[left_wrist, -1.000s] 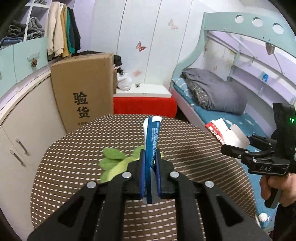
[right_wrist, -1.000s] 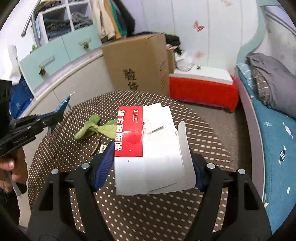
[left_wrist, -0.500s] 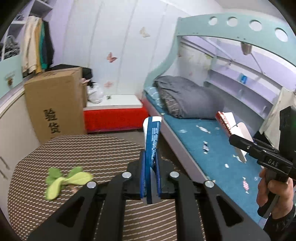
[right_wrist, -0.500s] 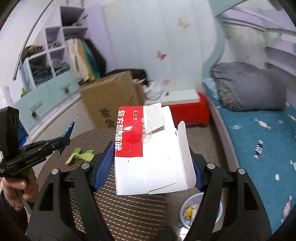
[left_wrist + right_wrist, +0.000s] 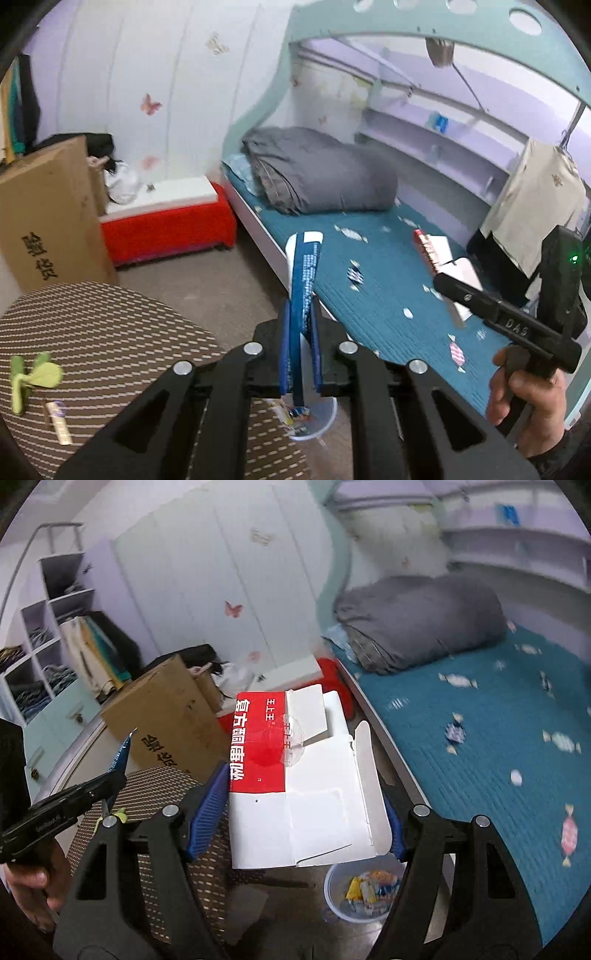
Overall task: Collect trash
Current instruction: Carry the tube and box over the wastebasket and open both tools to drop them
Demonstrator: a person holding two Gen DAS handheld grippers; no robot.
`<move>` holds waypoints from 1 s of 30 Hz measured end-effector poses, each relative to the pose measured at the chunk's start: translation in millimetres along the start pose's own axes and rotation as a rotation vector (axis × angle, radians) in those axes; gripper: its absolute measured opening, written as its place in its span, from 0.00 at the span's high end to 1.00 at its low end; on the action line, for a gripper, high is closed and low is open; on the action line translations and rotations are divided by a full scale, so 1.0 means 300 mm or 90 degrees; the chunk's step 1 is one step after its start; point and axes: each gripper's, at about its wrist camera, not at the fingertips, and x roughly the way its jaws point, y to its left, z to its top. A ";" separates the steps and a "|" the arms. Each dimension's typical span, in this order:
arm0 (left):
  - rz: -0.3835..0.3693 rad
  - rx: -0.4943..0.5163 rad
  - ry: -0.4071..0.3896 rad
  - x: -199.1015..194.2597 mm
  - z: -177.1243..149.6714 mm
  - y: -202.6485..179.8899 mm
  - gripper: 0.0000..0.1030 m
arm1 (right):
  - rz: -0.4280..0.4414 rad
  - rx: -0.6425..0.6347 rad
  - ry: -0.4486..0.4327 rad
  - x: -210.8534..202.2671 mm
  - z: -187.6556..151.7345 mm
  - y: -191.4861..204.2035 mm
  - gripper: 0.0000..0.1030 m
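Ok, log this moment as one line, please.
left gripper: shut on blue wrapper | right gripper: shut on red-white carton | trash bin: on floor below both, holds wrappers

- Left gripper [image 5: 300, 347] is raised, blue pads pinched tight on a flat blue wrapper [image 5: 305, 273] (standing upright between them).
- Right gripper [image 5: 295, 812] is spread wide, clamping a red-and-white carton [image 5: 295, 775] by its sides.

We hold flat blue wrapper [image 5: 303, 280] upright, red-white carton [image 5: 295, 779] level; below, clear bin [image 5: 364, 890] with scraps on floor.
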 end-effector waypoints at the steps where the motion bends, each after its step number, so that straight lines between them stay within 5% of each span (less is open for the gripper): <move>1: -0.001 0.004 0.011 0.035 -0.004 -0.018 0.91 | -0.003 0.009 0.006 0.012 -0.007 -0.020 0.32; 22: 0.004 0.064 0.263 0.666 -0.170 -0.154 0.88 | -0.021 0.167 0.170 0.404 -0.231 -0.355 0.31; 24: 0.008 0.076 0.290 0.718 -0.177 -0.160 0.78 | -0.017 0.184 0.185 0.445 -0.254 -0.368 0.30; 26: 0.013 0.079 0.316 0.760 -0.188 -0.164 0.28 | -0.013 0.207 0.205 0.488 -0.282 -0.396 0.29; 28: 0.052 0.073 0.315 0.791 -0.195 -0.148 0.18 | -0.003 0.259 0.224 0.536 -0.325 -0.444 0.11; 30: 0.065 0.067 0.319 0.804 -0.200 -0.135 0.13 | -0.011 0.299 0.250 0.574 -0.372 -0.485 0.09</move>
